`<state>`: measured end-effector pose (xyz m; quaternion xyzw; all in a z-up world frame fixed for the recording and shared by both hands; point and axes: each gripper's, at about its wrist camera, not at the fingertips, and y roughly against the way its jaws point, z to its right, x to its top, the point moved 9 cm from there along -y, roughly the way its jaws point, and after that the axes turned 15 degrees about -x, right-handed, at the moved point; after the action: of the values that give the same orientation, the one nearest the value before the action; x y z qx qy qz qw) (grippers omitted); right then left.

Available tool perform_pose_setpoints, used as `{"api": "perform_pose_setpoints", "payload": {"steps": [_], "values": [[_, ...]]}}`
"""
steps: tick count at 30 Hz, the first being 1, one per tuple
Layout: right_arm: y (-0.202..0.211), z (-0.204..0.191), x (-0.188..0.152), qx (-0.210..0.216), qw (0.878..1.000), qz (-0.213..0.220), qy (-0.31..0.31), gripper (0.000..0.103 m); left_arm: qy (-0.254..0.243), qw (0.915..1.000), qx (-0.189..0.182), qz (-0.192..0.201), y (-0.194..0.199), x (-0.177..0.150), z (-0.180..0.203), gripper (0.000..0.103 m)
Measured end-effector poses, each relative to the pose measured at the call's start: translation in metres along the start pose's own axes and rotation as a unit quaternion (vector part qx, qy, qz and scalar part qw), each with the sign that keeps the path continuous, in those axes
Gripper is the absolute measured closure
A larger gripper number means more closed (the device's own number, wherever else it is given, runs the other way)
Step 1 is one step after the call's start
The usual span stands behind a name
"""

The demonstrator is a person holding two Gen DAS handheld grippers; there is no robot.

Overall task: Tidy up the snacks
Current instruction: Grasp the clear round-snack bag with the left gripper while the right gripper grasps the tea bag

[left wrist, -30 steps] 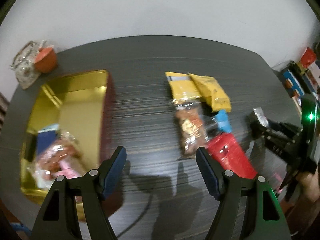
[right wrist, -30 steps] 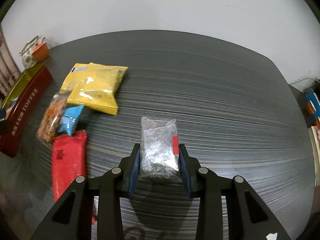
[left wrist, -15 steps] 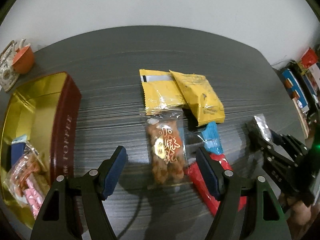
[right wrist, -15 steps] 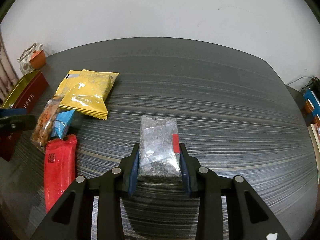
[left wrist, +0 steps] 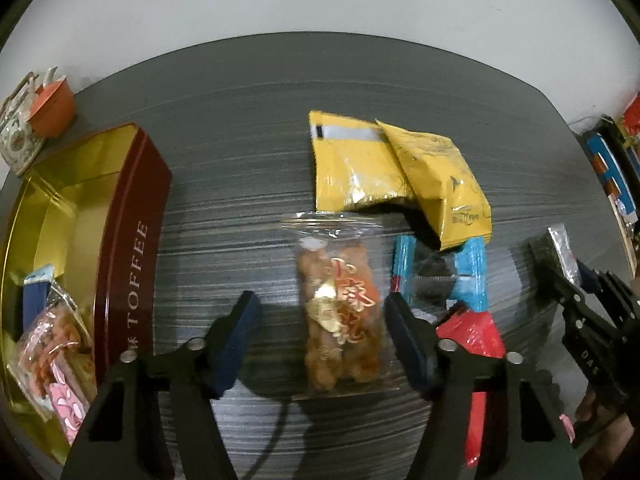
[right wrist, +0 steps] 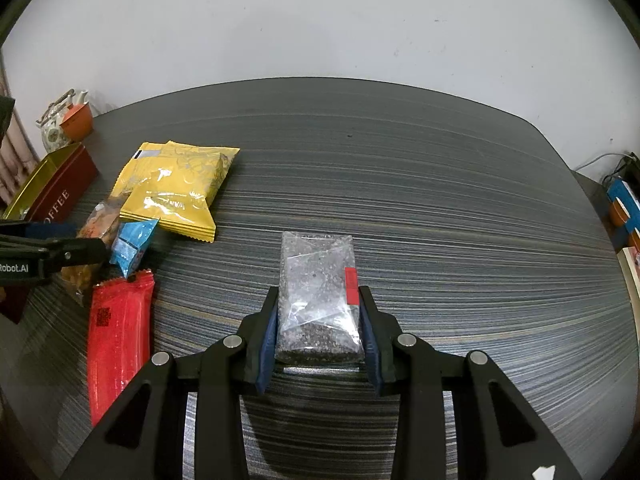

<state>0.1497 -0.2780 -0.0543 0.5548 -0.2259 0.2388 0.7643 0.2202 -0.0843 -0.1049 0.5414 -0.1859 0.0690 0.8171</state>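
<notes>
My left gripper (left wrist: pixel 320 320) is open, its fingers on either side of a clear bag of fried brown snacks (left wrist: pixel 340 312) that lies on the dark table. Beside it lie two yellow packets (left wrist: pixel 396 176), a blue packet (left wrist: pixel 472 276) and a red packet (left wrist: pixel 476 340). The red-and-gold TOFFEE tin (left wrist: pixel 132 248) at left holds several snacks. My right gripper (right wrist: pixel 319 320) is shut on a clear bag of dark grains (right wrist: pixel 316 300) with a red label. The same snack group shows at left in the right wrist view: yellow packets (right wrist: pixel 176 188), red packet (right wrist: pixel 118 332).
A teapot and an orange cup (left wrist: pixel 52 108) stand at the table's far left corner. Books and boxes (left wrist: pixel 612 168) lie off the right edge. The table (right wrist: pixel 440 200) is bare to the right of the snacks.
My left gripper has moved right from the tin and come down over the fried snack bag, staying open. My right gripper keeps hold of the grain bag and has shifted slightly.
</notes>
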Motion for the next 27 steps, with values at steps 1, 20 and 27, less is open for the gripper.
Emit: {"api": "perform_pose_setpoints", "payload": {"steps": [1,20,27], "values": [[0.000,0.000,0.000,0.000,1.000,0.001,-0.001,0.070,0.002,1.0000,0.001,-0.003,-0.001,-0.001,0.000,0.043],[-0.001,-0.003,0.000,-0.006,1.000,0.011,-0.007,0.070,-0.017,0.9996,0.016,0.014,0.032,-0.010,0.007,0.065],[-0.001,-0.002,0.000,-0.006,1.000,0.011,-0.007,0.070,-0.015,0.9993,0.014,0.032,0.062,-0.014,0.009,0.065]]}}
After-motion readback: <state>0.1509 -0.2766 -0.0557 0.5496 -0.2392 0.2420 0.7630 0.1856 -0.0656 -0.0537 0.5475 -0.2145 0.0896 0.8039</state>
